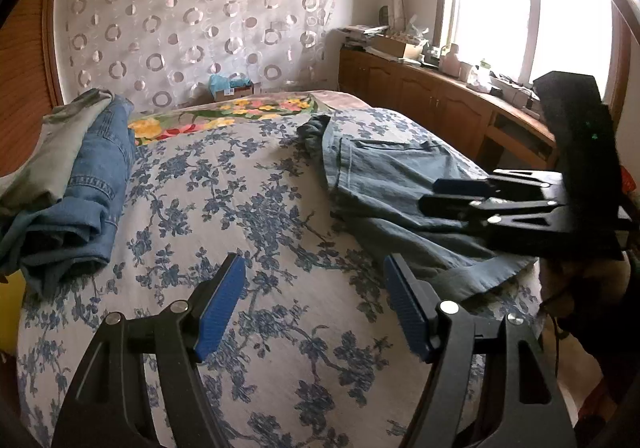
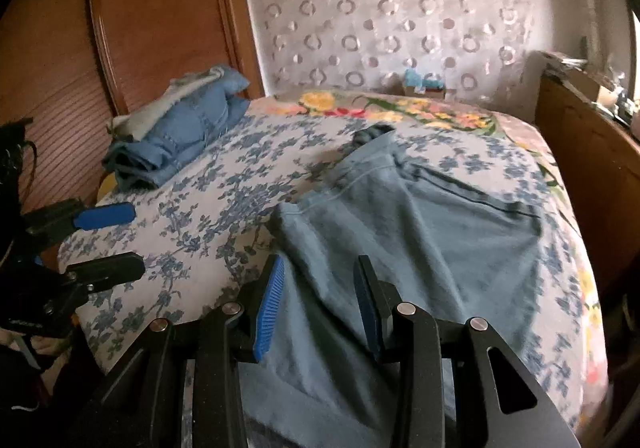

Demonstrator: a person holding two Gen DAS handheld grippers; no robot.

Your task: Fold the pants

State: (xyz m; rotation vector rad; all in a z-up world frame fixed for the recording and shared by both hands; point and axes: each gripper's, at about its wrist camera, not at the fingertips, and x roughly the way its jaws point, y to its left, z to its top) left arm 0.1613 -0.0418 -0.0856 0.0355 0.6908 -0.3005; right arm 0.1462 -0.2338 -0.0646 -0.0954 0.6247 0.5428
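Observation:
Light blue pants point(image 2: 412, 240) lie spread on the floral bedspread point(image 2: 208, 208), waistband toward the far end. In the left wrist view the pants point(image 1: 384, 176) lie to the right. My left gripper point(image 1: 314, 288) is open and empty above the bedspread point(image 1: 248, 208), left of the pants' near hem. It also shows at the left of the right wrist view point(image 2: 116, 240). My right gripper point(image 2: 320, 300) is open just above the near part of the pants, nothing between its pads. It also shows from the side in the left wrist view point(image 1: 436, 194), over the pants.
A pile of folded jeans and other clothes point(image 1: 68, 184) sits at the bed's far left, also in the right wrist view point(image 2: 180, 132). A wooden cabinet point(image 1: 440, 104) with clutter runs along the right under the window. A wooden wardrobe point(image 2: 120, 28) stands left.

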